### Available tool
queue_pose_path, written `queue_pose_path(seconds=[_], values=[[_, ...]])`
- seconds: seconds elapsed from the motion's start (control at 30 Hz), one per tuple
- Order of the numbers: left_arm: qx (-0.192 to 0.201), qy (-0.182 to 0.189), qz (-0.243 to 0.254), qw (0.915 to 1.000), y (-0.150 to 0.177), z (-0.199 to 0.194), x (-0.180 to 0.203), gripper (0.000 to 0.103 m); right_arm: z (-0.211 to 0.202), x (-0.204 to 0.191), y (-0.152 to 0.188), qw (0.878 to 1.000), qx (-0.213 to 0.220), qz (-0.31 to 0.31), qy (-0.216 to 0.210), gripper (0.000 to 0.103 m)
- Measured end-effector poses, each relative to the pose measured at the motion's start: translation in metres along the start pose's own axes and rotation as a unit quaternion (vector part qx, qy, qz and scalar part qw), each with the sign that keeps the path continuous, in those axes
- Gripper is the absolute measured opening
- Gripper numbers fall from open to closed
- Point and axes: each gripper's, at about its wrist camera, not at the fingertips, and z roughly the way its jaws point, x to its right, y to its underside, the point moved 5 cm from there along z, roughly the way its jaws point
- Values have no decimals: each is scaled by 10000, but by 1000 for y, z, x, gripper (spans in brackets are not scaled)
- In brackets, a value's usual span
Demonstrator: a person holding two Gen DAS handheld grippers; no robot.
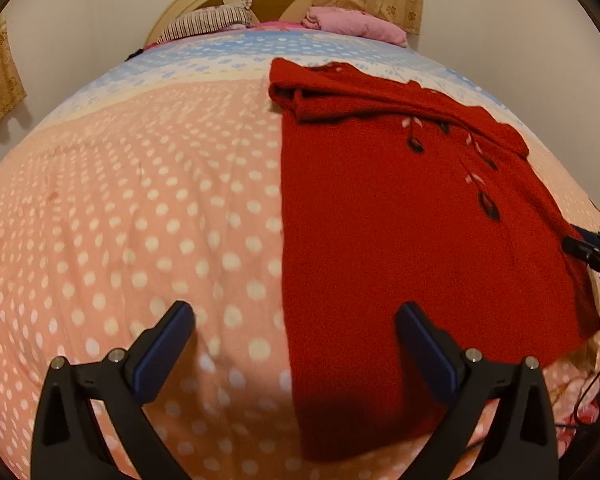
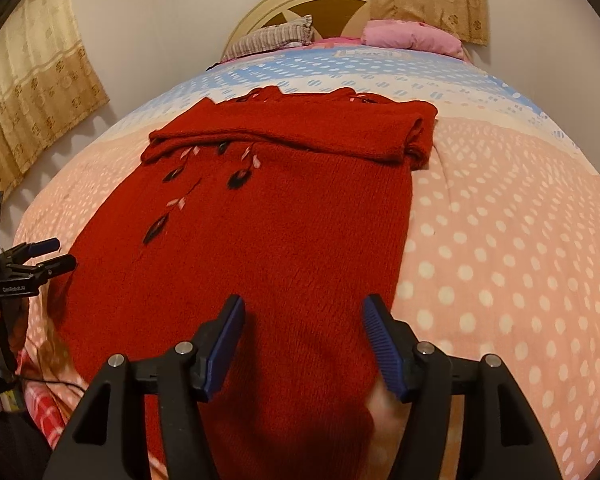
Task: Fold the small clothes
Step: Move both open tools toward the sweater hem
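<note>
A red knitted sweater (image 2: 284, 216) lies flat on the polka-dot bed (image 1: 140, 220), its far end folded over. The left gripper (image 1: 296, 344) hangs over the sweater's edge, fingers released; the right gripper (image 2: 304, 340) hovers above its near end, fingers spread, grasping nothing.

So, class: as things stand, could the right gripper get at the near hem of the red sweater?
Probably yes: the right gripper hovers open over the red sweater, with nothing between its fingers and the near hem.
</note>
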Motion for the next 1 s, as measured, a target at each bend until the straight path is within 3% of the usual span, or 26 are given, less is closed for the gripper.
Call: queue_pose_path(seconds=[0.1, 0.17, 0.37, 0.5, 0.73, 1.0], values=[[-86, 200, -134, 9997, 9, -3, -1, 98, -6, -2, 8, 9999, -3, -118, 111, 63], [-142, 403, -228, 9988, 16, -7, 1, 94, -8, 1, 14, 9997, -150, -64, 189, 72], [-196, 621, -358, 9972, 24, -14, 4, 83, -19, 4, 32, 9997, -121, -113, 190, 72], [-263, 811, -659, 9942, 29, -21, -3, 74, -24, 6, 37, 9998, -144, -2, 138, 72], [-202, 1004, -710, 9922, 30, -35, 2, 55, -32, 7, 46, 9997, -184, 169, 51, 72], [-432, 995, -734, 9914, 36, -26, 3, 51, -46, 14, 58, 9970, -351, 597, -359, 72]])
